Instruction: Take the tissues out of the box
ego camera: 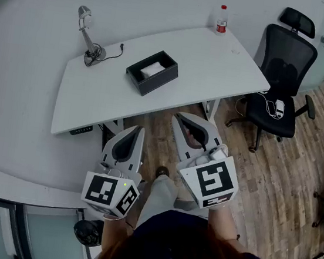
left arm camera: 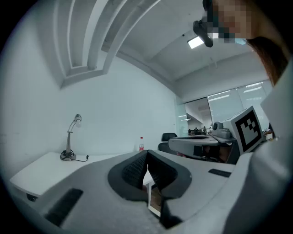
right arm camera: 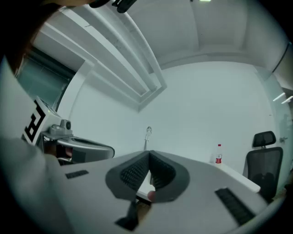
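Both grippers sit in the lower half of the head view, short of the table's near edge and over the wood floor (ego camera: pixel 286 172).

My left gripper (ego camera: pixel 137 130) is clenched tip to tip. In the left gripper view the ribbed pads (left arm camera: pixel 135 171) meet with nothing caught between them. My right gripper (ego camera: pixel 179 119) is clamped the same way, its pads (right arm camera: pixel 135 172) together and empty.

The black box (ego camera: pixel 151 77) stands open near the middle of the white table (ego camera: pixel 217 68), upper centre of the frame, well apart from both grippers. The white tissues (ego camera: pixel 153 68) lie inside it.

A desk lamp (ego camera: pixel 87 33) is at upper left, a bottle (ego camera: pixel 222 19) at top centre on the table's far edge, and an office chair (ego camera: pixel 281 76) at upper right.
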Available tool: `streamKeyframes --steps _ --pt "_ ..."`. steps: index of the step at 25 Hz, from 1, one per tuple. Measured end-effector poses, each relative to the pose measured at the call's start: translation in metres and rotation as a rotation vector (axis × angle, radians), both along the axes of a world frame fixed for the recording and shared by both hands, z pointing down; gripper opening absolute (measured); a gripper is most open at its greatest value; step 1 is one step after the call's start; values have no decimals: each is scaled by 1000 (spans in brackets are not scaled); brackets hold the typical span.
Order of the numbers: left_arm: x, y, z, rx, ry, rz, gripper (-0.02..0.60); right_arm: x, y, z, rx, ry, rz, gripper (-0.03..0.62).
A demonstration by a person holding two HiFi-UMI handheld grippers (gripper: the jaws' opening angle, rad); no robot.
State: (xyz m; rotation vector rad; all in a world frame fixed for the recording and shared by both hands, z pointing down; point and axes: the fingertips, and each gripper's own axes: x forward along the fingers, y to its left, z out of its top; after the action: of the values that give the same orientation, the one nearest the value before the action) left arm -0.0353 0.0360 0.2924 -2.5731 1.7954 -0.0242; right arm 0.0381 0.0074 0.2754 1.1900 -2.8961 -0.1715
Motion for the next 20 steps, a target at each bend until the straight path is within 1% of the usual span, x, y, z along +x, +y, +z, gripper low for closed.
streamKeyframes --steps 4,10,20 --pt "-2 -10 0 -5 2 -1 21 0 -9 -3 0 -23 5 17" --pt "-9 -28 -1 -12 7 -5 21 -7 -27 -5 -35 -51 -12 18" --pt "-31 -63 -1 -22 22 -20 21 -34 -63 1 -37 -14 -39 17"
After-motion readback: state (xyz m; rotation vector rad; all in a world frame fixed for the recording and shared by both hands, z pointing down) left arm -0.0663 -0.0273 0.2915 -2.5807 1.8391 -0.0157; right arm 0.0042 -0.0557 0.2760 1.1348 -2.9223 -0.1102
